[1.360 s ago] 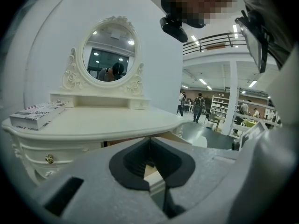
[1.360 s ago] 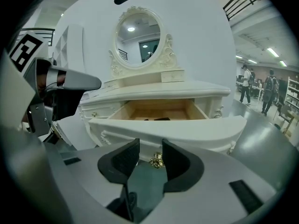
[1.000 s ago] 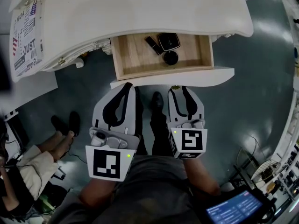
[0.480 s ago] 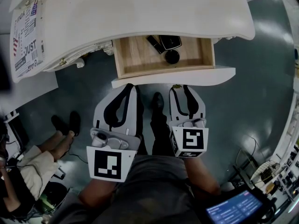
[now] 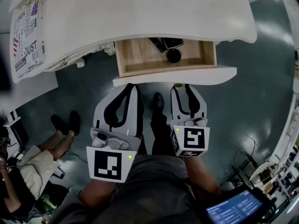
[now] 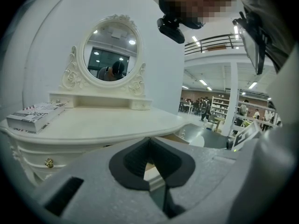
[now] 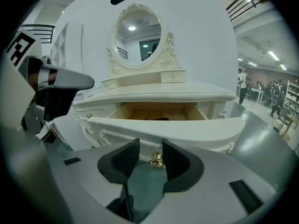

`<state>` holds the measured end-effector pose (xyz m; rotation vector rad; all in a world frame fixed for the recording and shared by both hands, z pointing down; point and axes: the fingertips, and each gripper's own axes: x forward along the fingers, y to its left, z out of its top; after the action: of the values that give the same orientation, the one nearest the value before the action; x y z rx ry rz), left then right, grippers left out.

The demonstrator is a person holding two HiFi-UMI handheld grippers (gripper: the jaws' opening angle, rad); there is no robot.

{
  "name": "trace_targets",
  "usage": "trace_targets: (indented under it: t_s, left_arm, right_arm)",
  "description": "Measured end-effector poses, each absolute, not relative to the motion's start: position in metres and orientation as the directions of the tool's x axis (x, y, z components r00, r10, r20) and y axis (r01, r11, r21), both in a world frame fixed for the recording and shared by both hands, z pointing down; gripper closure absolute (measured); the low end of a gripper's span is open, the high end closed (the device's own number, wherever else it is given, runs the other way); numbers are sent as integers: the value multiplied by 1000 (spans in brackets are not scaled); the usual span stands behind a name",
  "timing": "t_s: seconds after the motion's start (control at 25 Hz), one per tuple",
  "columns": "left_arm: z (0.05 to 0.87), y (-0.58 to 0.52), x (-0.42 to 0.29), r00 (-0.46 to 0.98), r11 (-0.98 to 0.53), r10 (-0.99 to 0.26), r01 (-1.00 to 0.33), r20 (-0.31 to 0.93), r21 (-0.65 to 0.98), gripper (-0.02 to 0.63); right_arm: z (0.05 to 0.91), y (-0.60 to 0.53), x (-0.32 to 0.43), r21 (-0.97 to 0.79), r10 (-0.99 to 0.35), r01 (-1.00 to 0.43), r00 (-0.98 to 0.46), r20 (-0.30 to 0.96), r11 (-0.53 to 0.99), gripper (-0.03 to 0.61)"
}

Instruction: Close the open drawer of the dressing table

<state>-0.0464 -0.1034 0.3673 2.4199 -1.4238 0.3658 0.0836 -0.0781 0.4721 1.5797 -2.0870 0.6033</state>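
White-painted and curved, the dressing table (image 5: 140, 13) fills the top of the head view. Its wood-lined white drawer (image 5: 187, 74) projects partly from under the worktop, so closing is incomplete and the front must still be pushed home. Small black items (image 5: 173, 55) lie inside, the rear ones cut off by the worktop edge. The left gripper (image 5: 132, 87) and right gripper (image 5: 181, 88) sit just before the drawer front; contact cannot be confirmed.

Left gripper view: the jaws are clenched together and empty. The gripper body hides most of the drawer.

Right gripper view: the jaws are released and apart, and the small gold knob (image 7: 156, 161) sits between their tips. Whether they touch it is unclear.
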Motion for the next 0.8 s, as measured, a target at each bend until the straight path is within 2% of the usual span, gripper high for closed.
trace_targets:
  t_s: [0.8]
  left_arm:
    - [368, -112, -56, 477, -460, -794, -877, 376, 141, 598]
  right_arm:
    - [470, -102, 79, -64, -780, -971, -222, 585, 229, 442]
